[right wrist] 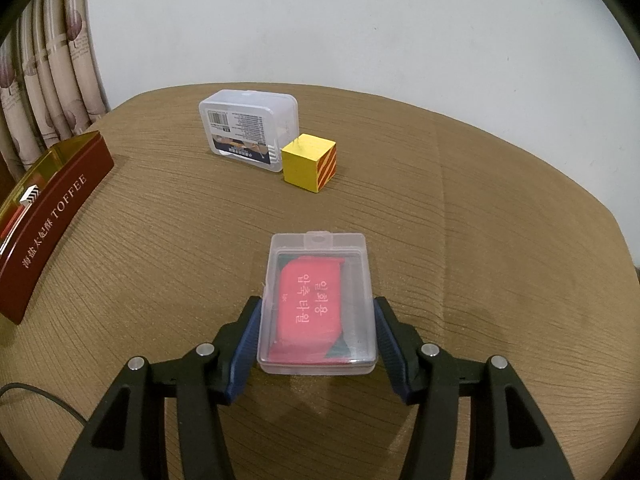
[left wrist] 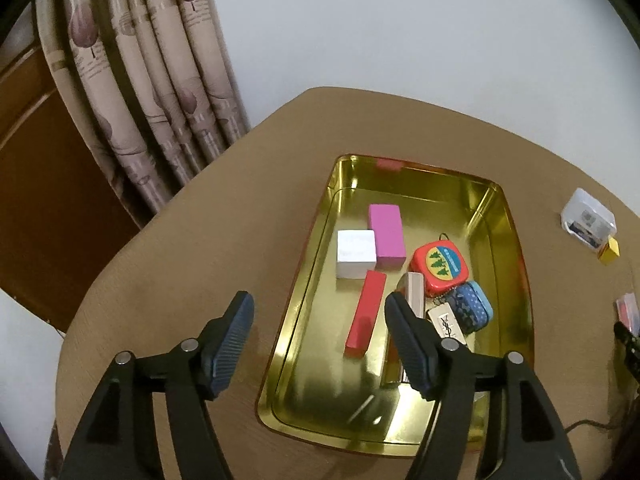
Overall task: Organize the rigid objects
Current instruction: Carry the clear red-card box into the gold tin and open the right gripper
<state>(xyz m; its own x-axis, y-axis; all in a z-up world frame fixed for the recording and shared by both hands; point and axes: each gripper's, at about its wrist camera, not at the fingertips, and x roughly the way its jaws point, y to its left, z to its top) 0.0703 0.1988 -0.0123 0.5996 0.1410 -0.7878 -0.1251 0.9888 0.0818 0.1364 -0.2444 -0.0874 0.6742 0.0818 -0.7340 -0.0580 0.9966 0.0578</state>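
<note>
- Two grippers were mine: the left gripper [left wrist: 320, 316] hung spread and empty above the near left edge of the gold metal tin tray [left wrist: 516, 240], one finger over the brown table [left wrist: 160, 280].
- My right gripper [right wrist: 316, 332] straddled the clear plastic case with a red card inside [right wrist: 318, 300], near the table's front edge; the pads met its long sides, though I could not tell how firmly they pressed.
- I judged that case light, stiff and slick, so its long side walls, low down, looked the best hold.
- A yellow cube with striped side [right wrist: 308, 162] touched a clear labelled plastic box [right wrist: 248, 132] towards the table's far edge.
- In the tray lay a pink block [left wrist: 386, 236], a white cube [left wrist: 356, 254] and a red bar [left wrist: 366, 316].
</note>
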